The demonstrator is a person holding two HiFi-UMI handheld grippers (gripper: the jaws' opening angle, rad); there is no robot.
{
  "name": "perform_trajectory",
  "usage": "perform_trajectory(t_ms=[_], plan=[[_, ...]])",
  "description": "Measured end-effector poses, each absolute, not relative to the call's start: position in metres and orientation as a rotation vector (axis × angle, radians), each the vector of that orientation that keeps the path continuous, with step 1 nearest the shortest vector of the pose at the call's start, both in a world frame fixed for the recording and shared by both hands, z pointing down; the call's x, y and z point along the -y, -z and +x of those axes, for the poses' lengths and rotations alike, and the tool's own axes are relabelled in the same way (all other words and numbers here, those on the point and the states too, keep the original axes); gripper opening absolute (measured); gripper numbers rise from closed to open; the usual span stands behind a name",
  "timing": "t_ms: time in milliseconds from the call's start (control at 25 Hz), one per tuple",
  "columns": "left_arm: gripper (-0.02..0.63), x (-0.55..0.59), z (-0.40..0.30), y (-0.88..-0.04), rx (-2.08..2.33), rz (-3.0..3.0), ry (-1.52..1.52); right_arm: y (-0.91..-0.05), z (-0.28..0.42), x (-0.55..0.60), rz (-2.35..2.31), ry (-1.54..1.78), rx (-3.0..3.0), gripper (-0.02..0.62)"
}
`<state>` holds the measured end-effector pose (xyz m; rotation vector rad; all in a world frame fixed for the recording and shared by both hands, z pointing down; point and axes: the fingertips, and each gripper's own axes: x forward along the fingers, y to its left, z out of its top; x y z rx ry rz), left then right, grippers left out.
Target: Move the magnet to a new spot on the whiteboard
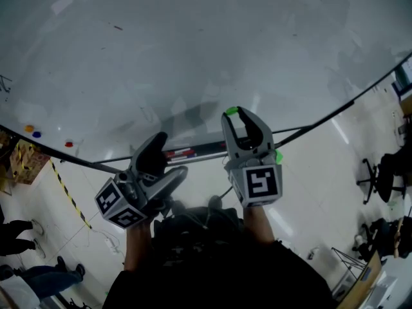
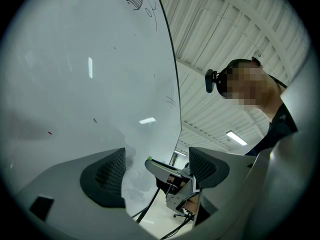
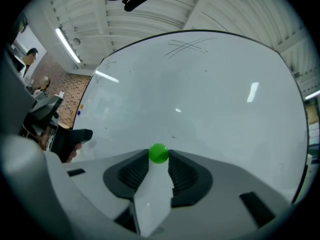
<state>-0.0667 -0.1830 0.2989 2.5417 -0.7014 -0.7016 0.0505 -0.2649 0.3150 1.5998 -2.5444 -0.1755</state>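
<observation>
Now | magnet [image 3: 159, 153] clamped at tips of right tongs [image 3: 159, 159] | whiteboard [image 3: 210, 99] behind

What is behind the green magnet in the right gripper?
Behind the green magnet, held at the jaw tips of the right gripper, only the plain whiteboard surface shows. Whether the magnet touches the whiteboard cannot be seen, as its own body covers that spot.

Small round green magnet [image 3: 159, 153] pinched btw right claw [image 3: 159, 156] tips, in front of the white whiteboard [image 3: 200, 99].
</observation>
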Motion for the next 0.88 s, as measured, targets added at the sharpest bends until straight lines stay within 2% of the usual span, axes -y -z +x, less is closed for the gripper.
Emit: perform_trajectory(t_ms=[880], plan=[[0.391,0.188,-0.074,-0.299,0.705,2.545,0.688,-0.318,0.044,0.291,1.677,0.28,2.373,0.15]])
